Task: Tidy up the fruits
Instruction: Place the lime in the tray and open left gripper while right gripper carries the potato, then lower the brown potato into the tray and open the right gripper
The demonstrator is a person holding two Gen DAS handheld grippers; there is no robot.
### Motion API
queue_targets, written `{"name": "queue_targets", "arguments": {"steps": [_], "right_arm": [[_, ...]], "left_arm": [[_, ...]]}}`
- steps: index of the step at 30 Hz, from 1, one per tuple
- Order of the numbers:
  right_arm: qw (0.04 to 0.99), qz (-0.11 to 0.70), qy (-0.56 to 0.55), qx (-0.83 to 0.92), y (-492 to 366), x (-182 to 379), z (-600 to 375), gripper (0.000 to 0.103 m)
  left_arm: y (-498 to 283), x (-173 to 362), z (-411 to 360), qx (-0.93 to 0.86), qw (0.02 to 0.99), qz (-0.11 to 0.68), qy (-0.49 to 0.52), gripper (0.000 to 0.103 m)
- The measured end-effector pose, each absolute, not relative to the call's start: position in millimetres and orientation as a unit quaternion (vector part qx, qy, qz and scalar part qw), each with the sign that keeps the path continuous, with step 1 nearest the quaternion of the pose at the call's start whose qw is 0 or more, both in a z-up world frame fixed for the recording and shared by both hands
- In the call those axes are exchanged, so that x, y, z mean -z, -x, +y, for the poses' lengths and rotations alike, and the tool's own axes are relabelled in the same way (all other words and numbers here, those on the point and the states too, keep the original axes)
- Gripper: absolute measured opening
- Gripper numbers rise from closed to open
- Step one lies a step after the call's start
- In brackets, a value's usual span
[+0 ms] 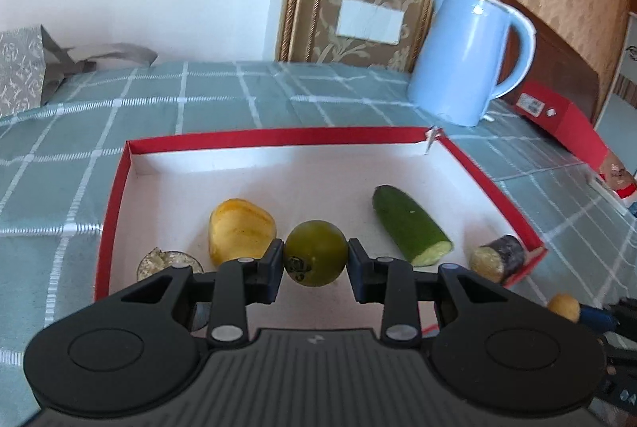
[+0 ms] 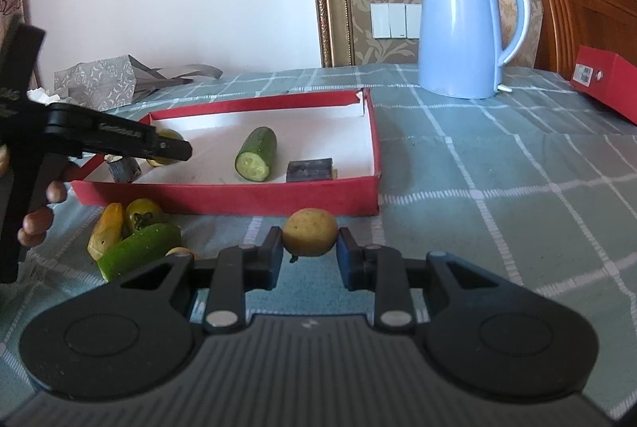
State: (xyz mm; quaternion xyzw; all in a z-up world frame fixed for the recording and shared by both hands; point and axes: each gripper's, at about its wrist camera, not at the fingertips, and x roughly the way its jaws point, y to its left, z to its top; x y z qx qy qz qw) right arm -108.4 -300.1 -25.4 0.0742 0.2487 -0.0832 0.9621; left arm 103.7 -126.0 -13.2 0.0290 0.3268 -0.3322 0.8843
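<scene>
Left wrist view first: the left tool [image 1: 315,260] is clamped on a round green fruit [image 1: 315,252], pads pressing both flanks, and it hangs over the near part of the red box [image 1: 278,134]. Reading the box floor from left to right: a cut greyish piece [image 1: 159,262] near the left wall, a yellow fruit [image 1: 241,230] just left of the held one, then the cucumber half [image 1: 410,226] lying with its long axis slanting, cut face toward the near right, and a dark stub [image 1: 497,258] tucked in the near right corner. Open floor lies straight ahead of the green fruit, between yellow fruit and cucumber, so the drop looks like a short forward-and-down move.

Over to the right wrist view: the right tool [image 2: 309,246] is closed on a small yellow-brown fruit [image 2: 310,232], held over the checked counter [image 2: 497,196] just short of the box's near wall [image 2: 239,198]. The box lies dead ahead, slightly left. A loose pile [image 2: 135,232] waits at the near left, closest to the left tool. The blue kettle [image 2: 462,29] stands at the far edge, well clear.
</scene>
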Motion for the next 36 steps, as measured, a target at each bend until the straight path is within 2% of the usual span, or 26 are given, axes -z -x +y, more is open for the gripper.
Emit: {"name": "queue_targets", "arguments": {"steps": [10,15,22,24,26,36], "right_arm": [[0.961,0.254,-0.078,0.079,106,28,-304,0.027],[0.961,0.254,-0.073,0.082,107,28,-303,0.027],[0.963,0.245,-0.07,0.09,109,24,-307,0.027],[0.963,0.243,-0.071,0.091,109,24,-306,0.027],[0.964,0.239,-0.069,0.093,110,22,-304,0.027],[0.971,0.214,-0.033,0.099,92,-13,-302,0.027]], "left_arm": [[-97,16,-135,0.32,0.892,0.312,-0.07,0.033],[-78,4,-127,0.29,0.917,0.261,-0.084,0.063],[-33,-10,-75,0.242,0.949,0.189,-0.065,0.065],[-17,-8,-57,0.229,0.956,0.177,-0.055,0.07],[-2,-3,-41,0.214,0.961,0.17,-0.049,0.07],[16,24,-8,0.193,0.953,0.231,-0.02,0.07]]}}
